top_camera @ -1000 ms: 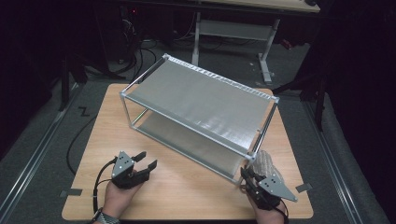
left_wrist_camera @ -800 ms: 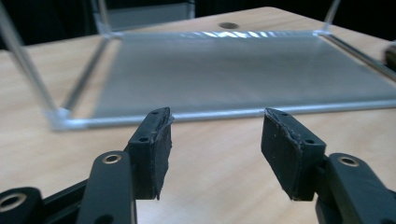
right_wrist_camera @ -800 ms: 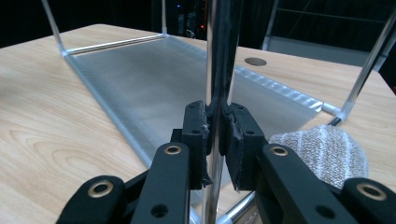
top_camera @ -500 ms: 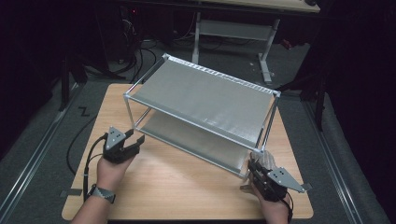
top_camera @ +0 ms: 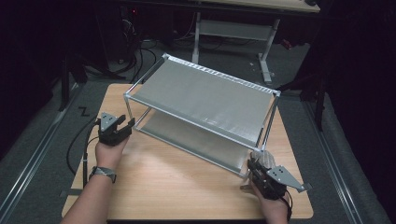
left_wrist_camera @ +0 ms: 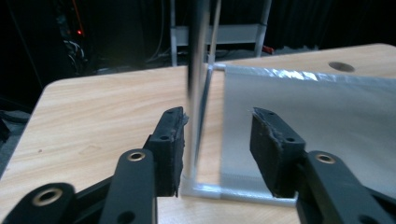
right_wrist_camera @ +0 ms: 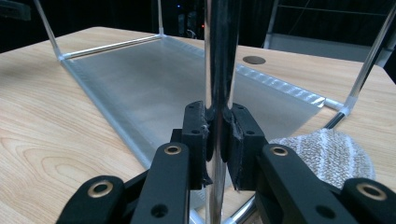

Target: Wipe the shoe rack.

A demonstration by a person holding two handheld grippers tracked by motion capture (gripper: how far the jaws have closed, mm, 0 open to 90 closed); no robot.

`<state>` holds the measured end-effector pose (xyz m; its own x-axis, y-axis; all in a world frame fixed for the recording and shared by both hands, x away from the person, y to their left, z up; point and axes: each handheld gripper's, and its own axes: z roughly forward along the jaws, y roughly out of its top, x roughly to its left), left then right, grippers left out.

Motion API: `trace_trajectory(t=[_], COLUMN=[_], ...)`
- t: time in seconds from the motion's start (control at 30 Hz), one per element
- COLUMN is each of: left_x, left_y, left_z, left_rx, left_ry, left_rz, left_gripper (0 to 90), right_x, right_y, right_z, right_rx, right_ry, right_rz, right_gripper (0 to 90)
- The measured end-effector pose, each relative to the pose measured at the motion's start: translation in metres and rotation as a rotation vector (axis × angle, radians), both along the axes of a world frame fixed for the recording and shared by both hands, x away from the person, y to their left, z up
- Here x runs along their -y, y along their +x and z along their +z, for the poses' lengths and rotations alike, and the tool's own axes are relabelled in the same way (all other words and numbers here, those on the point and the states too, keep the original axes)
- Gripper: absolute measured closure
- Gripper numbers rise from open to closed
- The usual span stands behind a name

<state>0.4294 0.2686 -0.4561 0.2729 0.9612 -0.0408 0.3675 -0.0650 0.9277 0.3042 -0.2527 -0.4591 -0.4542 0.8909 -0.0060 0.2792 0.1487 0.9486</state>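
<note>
Right hand-held gripper [right_wrist_camera: 217, 140] clamps shelf post [right_wrist_camera: 219, 70].

Most of the counter [top_camera: 187, 186] on the near side is bare wood, so there's loads of room to swing in from the front. The big blocker is the metal shelf rack [top_camera: 205, 100] sitting diagonally across the middle. The gap between its two shelves is open but low. Its corner posts get in the way: one stands between the left gripper [left_wrist_camera: 217, 140] jaws, hard by one pad, another fills the right gripper [right_wrist_camera: 218, 135]. A mesh pad [right_wrist_camera: 327, 151] lies just beside that corner.
</note>
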Motion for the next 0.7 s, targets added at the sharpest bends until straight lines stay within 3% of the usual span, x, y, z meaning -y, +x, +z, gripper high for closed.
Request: trace_trajectory(t=[0.07,0.27,0.33,0.43,0.47,0.5,0.7], left_x=[0.001,0.001,0.002,0.003,0.003,0.004,-0.002], left_y=[0.006,0.025,0.032,0.036,0.036,0.034,0.008], left_z=[0.002,0.014,0.015,0.013,0.012,0.011,0.009], left_rx=[0.019,0.025,0.006,-0.002,-0.010,-0.005,0.016], left_ry=[0.013,0.019,0.024,0.018,0.013,0.025,0.046], left_rz=[0.004,0.028,0.038,0.034,0.033,0.043,0.057], left_gripper=[55.6,57.8,59.3,70.0,78.4,79.8,80.6], right_x=[0.000,0.000,0.000,-0.001,-0.001,-0.001,-0.002], right_y=[0.000,0.000,0.001,0.002,0.003,0.003,0.003], right_z=[0.000,0.000,0.000,-0.002,-0.002,-0.002,-0.002], right_rx=[-0.001,-0.003,-0.005,-0.008,-0.009,-0.011,-0.008], right_ry=[0.000,0.002,0.009,0.004,0.008,0.009,0.002], right_rz=[-0.001,-0.001,0.006,0.009,0.007,0.011,0.001], right_gripper=[78.5,78.5,78.5,78.6,78.7,78.7,79.6])
